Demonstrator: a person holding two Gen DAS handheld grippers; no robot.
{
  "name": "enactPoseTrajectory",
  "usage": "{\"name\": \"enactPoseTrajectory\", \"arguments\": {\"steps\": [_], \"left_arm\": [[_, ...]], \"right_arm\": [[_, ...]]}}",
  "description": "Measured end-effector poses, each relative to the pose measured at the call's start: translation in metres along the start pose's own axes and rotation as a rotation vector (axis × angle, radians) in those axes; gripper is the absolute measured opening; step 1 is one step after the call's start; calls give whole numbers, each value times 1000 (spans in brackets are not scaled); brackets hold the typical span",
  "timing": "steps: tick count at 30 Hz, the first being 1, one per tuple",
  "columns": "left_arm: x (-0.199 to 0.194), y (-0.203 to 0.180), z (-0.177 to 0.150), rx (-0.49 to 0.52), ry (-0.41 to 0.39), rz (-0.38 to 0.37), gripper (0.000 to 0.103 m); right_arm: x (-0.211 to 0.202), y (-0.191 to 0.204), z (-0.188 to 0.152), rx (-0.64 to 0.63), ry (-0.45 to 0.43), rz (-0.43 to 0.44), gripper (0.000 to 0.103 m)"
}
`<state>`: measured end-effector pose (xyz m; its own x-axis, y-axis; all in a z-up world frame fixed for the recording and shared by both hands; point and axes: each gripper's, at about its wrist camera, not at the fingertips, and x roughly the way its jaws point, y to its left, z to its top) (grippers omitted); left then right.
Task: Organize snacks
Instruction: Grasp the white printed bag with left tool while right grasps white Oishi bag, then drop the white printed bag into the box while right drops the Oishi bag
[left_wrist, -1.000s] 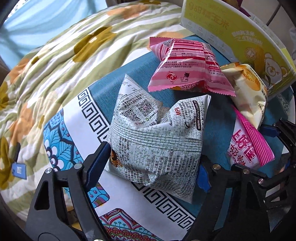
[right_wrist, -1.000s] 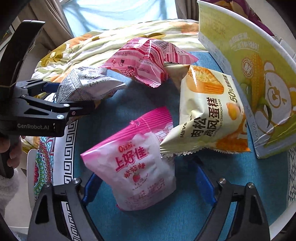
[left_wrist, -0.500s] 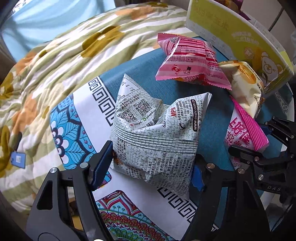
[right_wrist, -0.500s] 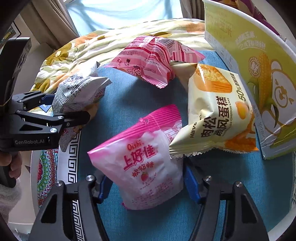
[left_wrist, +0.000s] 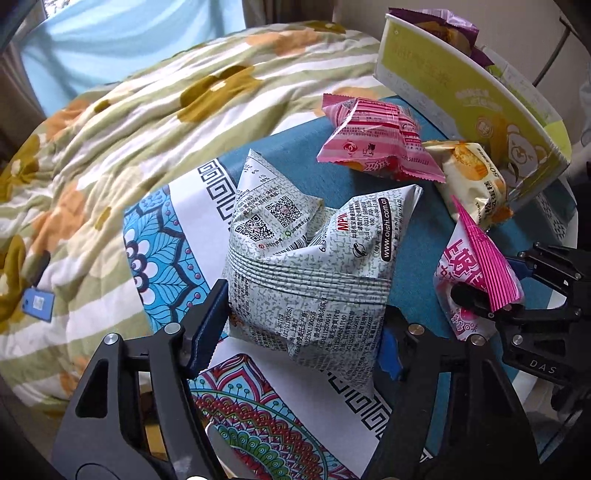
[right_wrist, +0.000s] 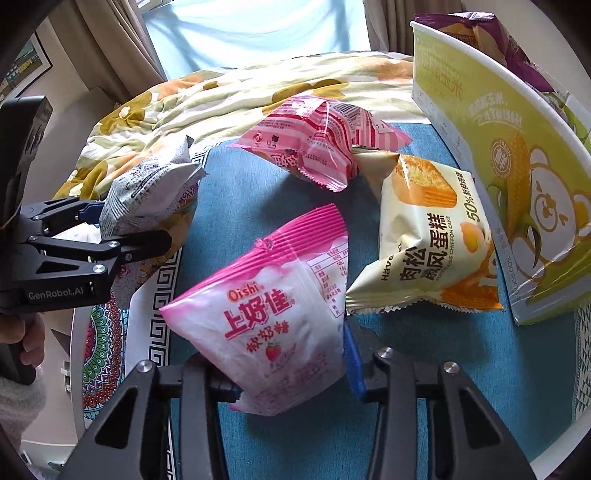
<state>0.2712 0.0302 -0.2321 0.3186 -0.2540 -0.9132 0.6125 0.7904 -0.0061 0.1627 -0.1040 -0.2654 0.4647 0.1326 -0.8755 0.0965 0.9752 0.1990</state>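
My left gripper (left_wrist: 303, 332) is shut on a grey-white printed snack bag (left_wrist: 310, 266) and holds it above the table; both show at the left of the right wrist view, bag (right_wrist: 147, 192). My right gripper (right_wrist: 288, 373) is shut on a pink Oishi strawberry bag (right_wrist: 273, 314), lifted off the blue cloth; it also shows at the right of the left wrist view (left_wrist: 476, 266). A pink striped bag (right_wrist: 314, 140) and a cream chiffon cake bag (right_wrist: 424, 240) lie on the cloth.
A green-yellow cardboard box (right_wrist: 517, 155) with a bear and corn print stands at the right, a purple bag (right_wrist: 480, 33) inside it. The round table has a blue patterned cloth (right_wrist: 243, 192). A flowered quilt (left_wrist: 129, 129) lies behind and left.
Both grippers have closed on their bags and lifted them. The left gripper with the grey bag has drawn back; the right jaws narrowed around the pink Oishi bag.
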Motion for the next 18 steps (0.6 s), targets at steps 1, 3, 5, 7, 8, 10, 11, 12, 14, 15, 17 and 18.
{"name": "enactPoseTrajectory", "arguments": {"steps": [1, 3, 5, 7, 8, 10, 11, 12, 14, 15, 17, 18], "left_arm": [[-5, 0, -1, -4, -6, 1, 66], [-15, -1, -3, -14, -17, 4, 66], [-26, -2, -4, -25, -30, 6, 66], [-38, -4, -7, -38, -44, 10, 66], [-45, -5, -7, -44, -52, 11, 66], [-60, -7, -8, -55, -69, 12, 66], [-67, -9, -7, -60, -79, 14, 66], [-75, -11, -6, -63, -89, 15, 66], [-90, -18, -3, -63, -113, 14, 66], [-98, -22, -1, -60, -128, 16, 66], [-111, -32, 6, -50, -151, 18, 66], [-116, -37, 10, -45, -164, 20, 66]], "right_arm": [[-2, 1, 0, 1, 0, 5, 38], [-6, 2, -2, 1, -3, 13, 38], [-13, 5, -3, -6, -11, 16, 38], [-20, 9, -3, -10, -19, 21, 38], [-24, 10, -3, -11, -24, 22, 38], [-33, 11, -2, -17, -35, 27, 38], [-39, 12, -1, -20, -42, 29, 38], [-45, 14, 0, -23, -51, 31, 38], [-58, 15, 1, -25, -70, 33, 38], [-65, 15, 4, -21, -79, 39, 38], [-82, 14, 6, -10, -99, 49, 38], [-90, 12, 8, -9, -112, 48, 38]]}}
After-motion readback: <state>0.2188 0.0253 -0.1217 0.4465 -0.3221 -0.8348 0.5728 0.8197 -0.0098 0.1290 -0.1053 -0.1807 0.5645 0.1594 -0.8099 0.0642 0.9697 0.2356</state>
